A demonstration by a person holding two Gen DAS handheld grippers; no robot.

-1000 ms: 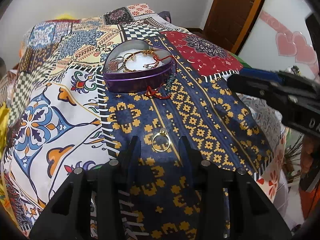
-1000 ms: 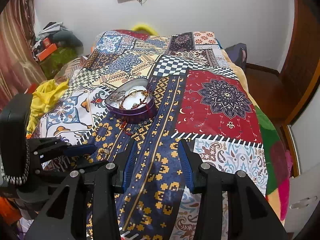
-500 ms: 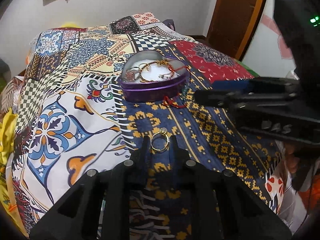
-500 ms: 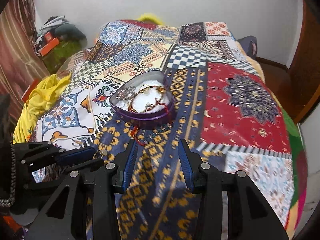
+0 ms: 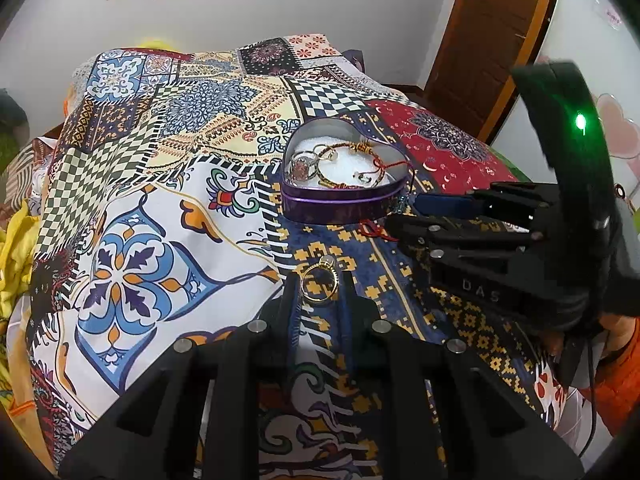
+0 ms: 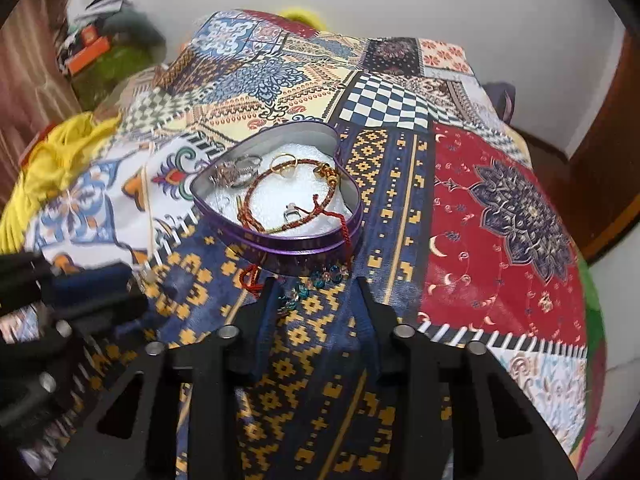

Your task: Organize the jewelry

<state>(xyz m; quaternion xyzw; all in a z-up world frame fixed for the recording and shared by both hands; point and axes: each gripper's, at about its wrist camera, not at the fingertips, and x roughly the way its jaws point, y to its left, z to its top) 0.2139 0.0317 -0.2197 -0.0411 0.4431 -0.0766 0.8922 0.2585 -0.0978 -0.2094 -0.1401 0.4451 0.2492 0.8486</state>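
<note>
A gold ring with a pale stone [image 5: 320,285] stands pinched between the tips of my left gripper [image 5: 319,289], which is shut on it just above the bedspread. The purple heart-shaped tin [image 5: 344,202] sits beyond, holding rings and a red-gold braided bracelet [image 6: 292,196]. A red cord [image 6: 251,280] trails over the tin's wall onto the cloth. My right gripper [image 6: 318,294] hovers at the near side of the tin [image 6: 288,245], its jaws closing. A blue beaded piece [image 6: 320,277] lies between its tips, and the pads are not pressing it. The left wrist view shows my right gripper [image 5: 408,216] from the side.
Everything rests on a patchwork bedspread [image 6: 500,200] that drops off at the right edge. Yellow cloth [image 6: 60,148] is bunched at the left, with clutter in the far corner. A wooden door [image 5: 492,40] stands to the right. An orange sleeve [image 5: 616,380] is behind the right gripper.
My left gripper closed on the gold ring that lay between its open fingers. My right gripper came down and closer to the tin, over the blue beads.
</note>
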